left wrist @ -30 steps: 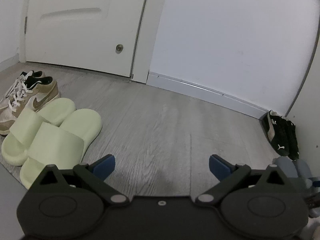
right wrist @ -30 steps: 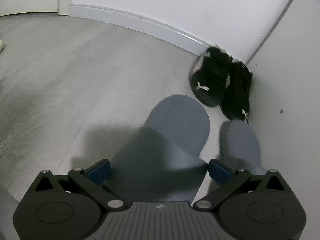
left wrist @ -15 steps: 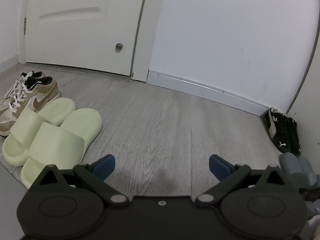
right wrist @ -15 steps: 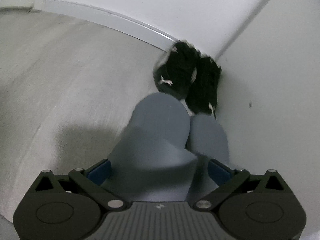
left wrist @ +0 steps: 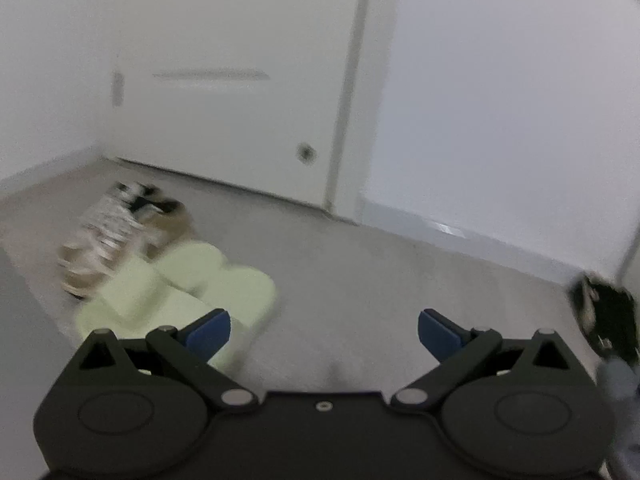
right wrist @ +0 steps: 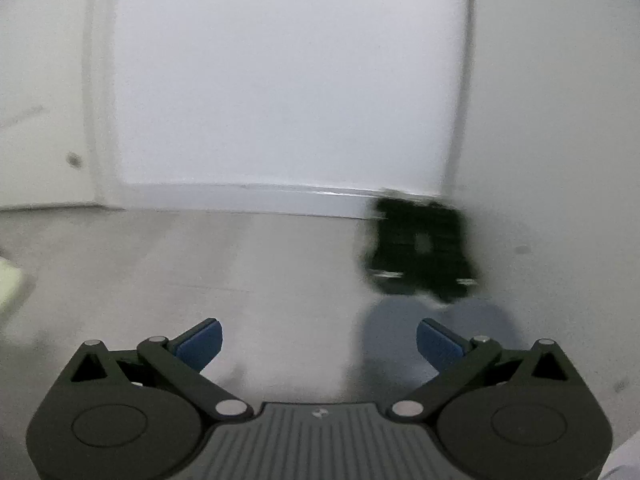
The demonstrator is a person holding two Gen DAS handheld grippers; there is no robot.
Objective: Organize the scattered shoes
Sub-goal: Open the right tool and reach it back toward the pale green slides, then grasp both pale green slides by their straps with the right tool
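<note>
Left tongs (left wrist: 324,330): spread wide, nothing between the blue pads. Right tongs (right wrist: 319,338): likewise wide and empty. Both views smeared by motion blur; fine detail unreadable.

Ahead-left of the left tongs: pale green slides (left wrist: 180,296), the two lying side by side and touching; just beyond them the tan-and-white sneakers (left wrist: 120,236), also paired. Ahead-right of the right tongs: grey slippers (right wrist: 444,332) just past its right pad, side by side; black sneakers (right wrist: 420,248) beyond them against the baseboard (right wrist: 280,196), in the wall corner.

Progress, as judged: all four pairs seen sit as pairs, in two groups well apart across the bare grey floor (left wrist: 380,280). No stray shoe in view. Task appears at or near its end; any remainder would lie outside both frames.
</note>
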